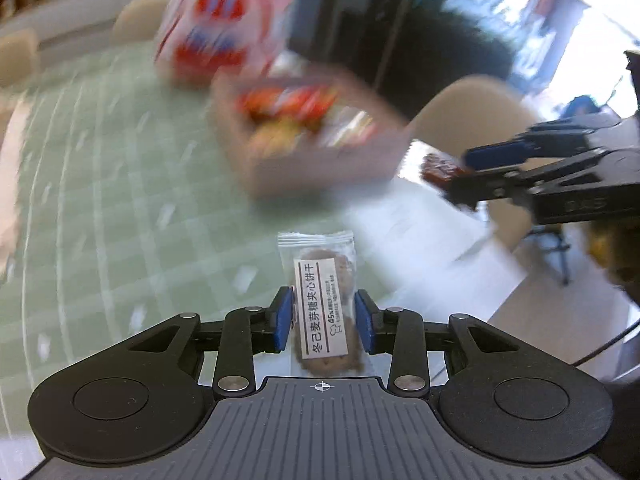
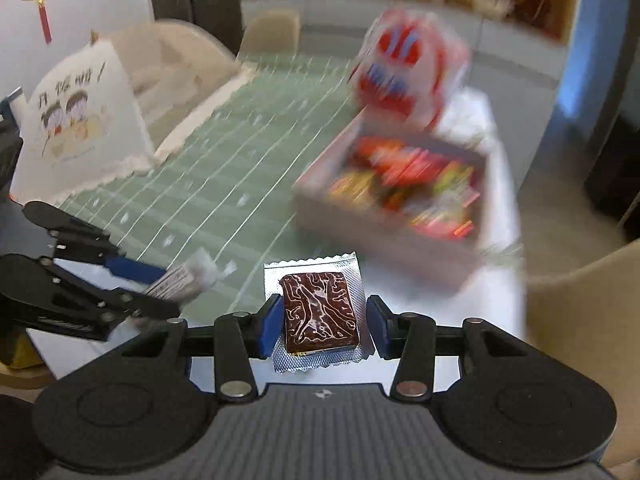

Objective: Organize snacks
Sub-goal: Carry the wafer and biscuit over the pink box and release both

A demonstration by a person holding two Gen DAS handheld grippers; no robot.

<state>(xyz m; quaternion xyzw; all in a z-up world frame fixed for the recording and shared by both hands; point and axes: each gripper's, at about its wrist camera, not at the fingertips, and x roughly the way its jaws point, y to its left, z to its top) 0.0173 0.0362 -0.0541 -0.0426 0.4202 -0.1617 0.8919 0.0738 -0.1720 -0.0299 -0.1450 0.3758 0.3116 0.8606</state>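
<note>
My left gripper [image 1: 324, 314] is shut on a clear packet of brown sandwich biscuits [image 1: 324, 280] with a white label, held off the green tablecloth. My right gripper [image 2: 324, 322] is shut on a dark chocolate brownie in a silver-edged wrapper [image 2: 320, 312]. Each gripper shows in the other's view: the right gripper [image 1: 456, 174] with its brown packet [image 1: 438, 168], the left gripper [image 2: 168, 290] with its biscuit packet [image 2: 184, 280]. Ahead stands a pink open box [image 1: 320, 176] [image 2: 380, 240] filled with colourful snacks, blurred.
A large red-and-white snack bag [image 1: 220, 28] [image 2: 408, 76] stands behind the box. The table wears a green grid cloth [image 1: 120, 200] [image 2: 240, 168]. Beige chairs [image 1: 472, 116] [image 2: 580, 320] ring the table; a white cartoon cushion [image 2: 80, 120] sits on the left one.
</note>
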